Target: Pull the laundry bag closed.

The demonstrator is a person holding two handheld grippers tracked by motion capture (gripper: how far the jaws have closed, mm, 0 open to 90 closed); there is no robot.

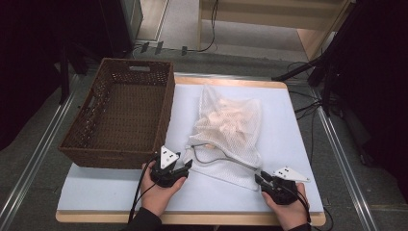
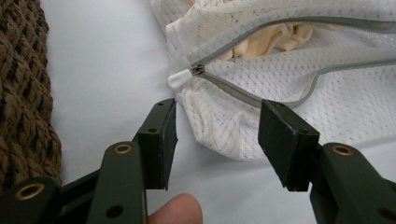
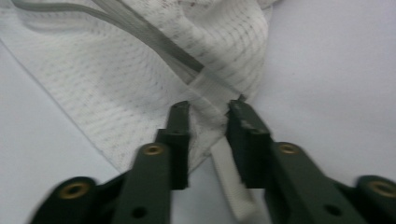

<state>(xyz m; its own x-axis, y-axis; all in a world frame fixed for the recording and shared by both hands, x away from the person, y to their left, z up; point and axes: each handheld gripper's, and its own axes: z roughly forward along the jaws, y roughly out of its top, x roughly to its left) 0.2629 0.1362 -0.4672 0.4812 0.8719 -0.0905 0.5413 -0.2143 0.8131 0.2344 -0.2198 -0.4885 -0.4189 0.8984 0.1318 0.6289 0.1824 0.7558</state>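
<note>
Wide white table (image 1: 110, 187) under everything. Brown wicker basket (image 1: 120, 113) just left of the mesh laundry bag (image 1: 231, 127), near its edge. Bag itself lying flat mid-table, zip partly undone, cream cloth (image 2: 275, 39) showing inside. Left gripper (image 1: 185, 167) at the bag's near left corner, parted around that corner, pads (image 2: 161, 140) clear of the mesh, white zip pull (image 2: 180, 79) just beyond. Right gripper (image 1: 260, 179) at the bag's near right corner, narrowed around the white corner tab (image 3: 212, 100); contact too blurred to tell.
</note>
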